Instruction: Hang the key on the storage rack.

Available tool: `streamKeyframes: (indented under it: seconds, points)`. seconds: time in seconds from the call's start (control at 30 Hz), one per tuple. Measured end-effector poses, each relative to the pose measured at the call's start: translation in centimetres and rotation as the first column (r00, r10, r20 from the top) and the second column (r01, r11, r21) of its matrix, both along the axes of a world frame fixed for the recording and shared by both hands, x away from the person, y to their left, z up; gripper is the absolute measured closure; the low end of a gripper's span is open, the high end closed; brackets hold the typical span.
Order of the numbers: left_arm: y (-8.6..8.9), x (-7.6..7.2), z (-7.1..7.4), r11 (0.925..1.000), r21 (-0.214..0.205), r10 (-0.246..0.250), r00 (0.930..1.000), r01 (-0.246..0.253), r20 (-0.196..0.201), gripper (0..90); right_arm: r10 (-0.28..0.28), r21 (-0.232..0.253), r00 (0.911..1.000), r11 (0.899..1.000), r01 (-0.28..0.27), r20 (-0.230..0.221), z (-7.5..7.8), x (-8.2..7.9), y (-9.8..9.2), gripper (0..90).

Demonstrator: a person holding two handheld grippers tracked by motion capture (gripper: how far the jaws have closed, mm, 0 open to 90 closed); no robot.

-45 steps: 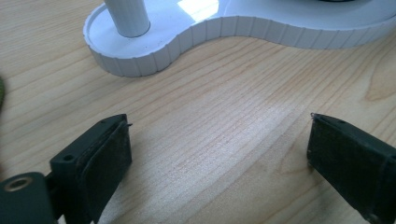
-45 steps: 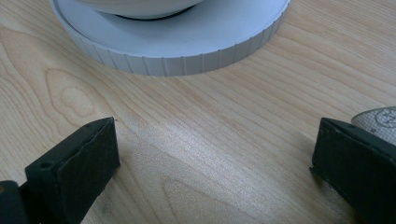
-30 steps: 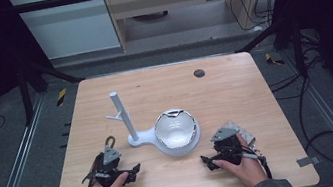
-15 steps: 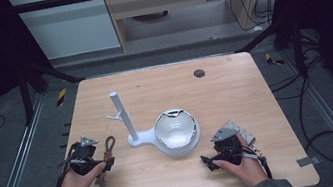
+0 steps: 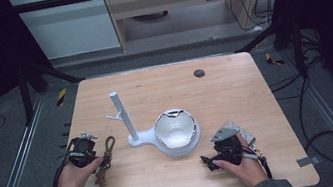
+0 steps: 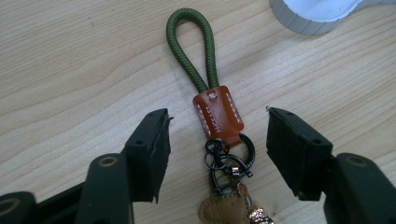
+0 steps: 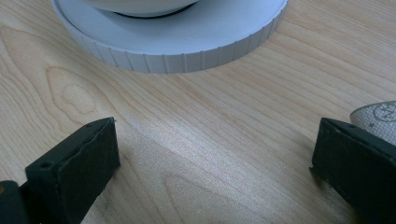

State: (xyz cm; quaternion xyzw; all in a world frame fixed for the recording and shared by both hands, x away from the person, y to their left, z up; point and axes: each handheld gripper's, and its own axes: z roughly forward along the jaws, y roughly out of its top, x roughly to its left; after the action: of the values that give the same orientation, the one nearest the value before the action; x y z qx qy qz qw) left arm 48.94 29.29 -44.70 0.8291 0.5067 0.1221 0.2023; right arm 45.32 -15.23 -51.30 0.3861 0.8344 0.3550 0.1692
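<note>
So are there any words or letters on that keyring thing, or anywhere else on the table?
Stamped lettering runs along the brown leather tab of the keychain, between the left gripper jaws: too small and faint to read for sure.
A round embossed mark on the pale piece at the edge of the right gripper view: cut off, not readable.
White stand and bowl: no text to be seen.

The left hand-held gripper (image 5: 93, 148) was moved leftward to the keychain (image 5: 105, 153). Its jaws were being closed around the keychain, not yet touching it.
</note>
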Motion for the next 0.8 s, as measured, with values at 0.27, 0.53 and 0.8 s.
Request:
streamKeyframes:
  seconds: [0.27,0.53,0.8]
  points:
    - [-0.6,0.9,-0.7,0.9998,-0.009,0.017,0.9991,-0.017,-0.04,47.3,0.0,0.001,1.0,1.0,0.0,-0.001,0.0,0.0,0.0,0.7]
    - [-0.8,1.6,-1.4,0.9988,-0.01,0.047,0.9964,-0.048,-0.071,51.6,0.001,-0.002,1.0,1.0,-0.001,0.0,0.0,0.0,0.0,0.7]
    - [-1.1,1.8,-1.8,0.9986,0.006,0.053,0.9959,-0.053,-0.073,52.5,0.003,-0.003,1.0,1.0,-0.003,0.0,0.0,-0.1,0.0,0.7]
